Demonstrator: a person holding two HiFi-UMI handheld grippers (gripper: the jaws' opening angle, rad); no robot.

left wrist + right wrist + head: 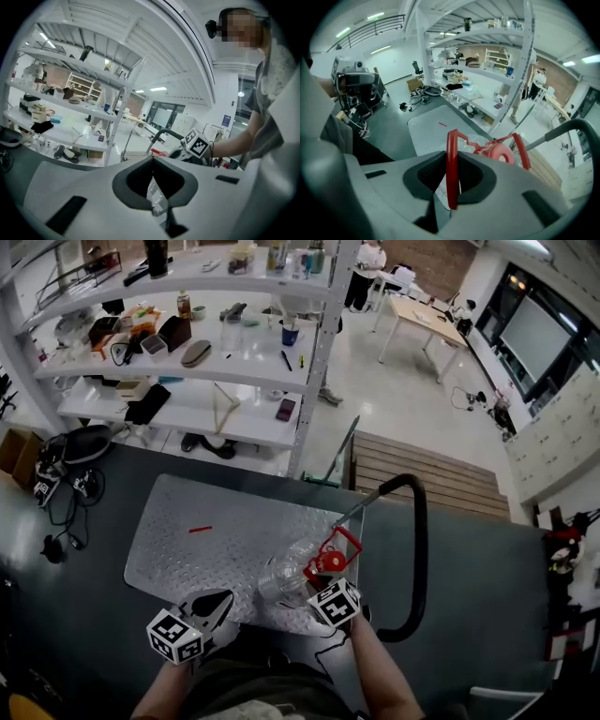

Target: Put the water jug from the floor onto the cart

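The clear water jug [279, 577] with a red cap [500, 153] lies tilted over the near edge of the cart's metal platform [197, 554]. My right gripper [328, 572] points steeply down and is shut on the jug's red carrying handle [451, 168], which runs up through the jaws. Left of the jug's base, my left gripper [221, 604] hangs just off the platform's near corner. In the left gripper view its jaws [154, 187] stand shut to a thin slit with pale plastic showing through; whether it touches the jug is unclear.
The cart's black push handle [418, 549] arches right of the jug. Beyond the cart stands a white shelving rack [216, 381] full of small items. Cables and gear [66, 486] lie on the floor at left, a wooden pallet [441, 474] at the back right.
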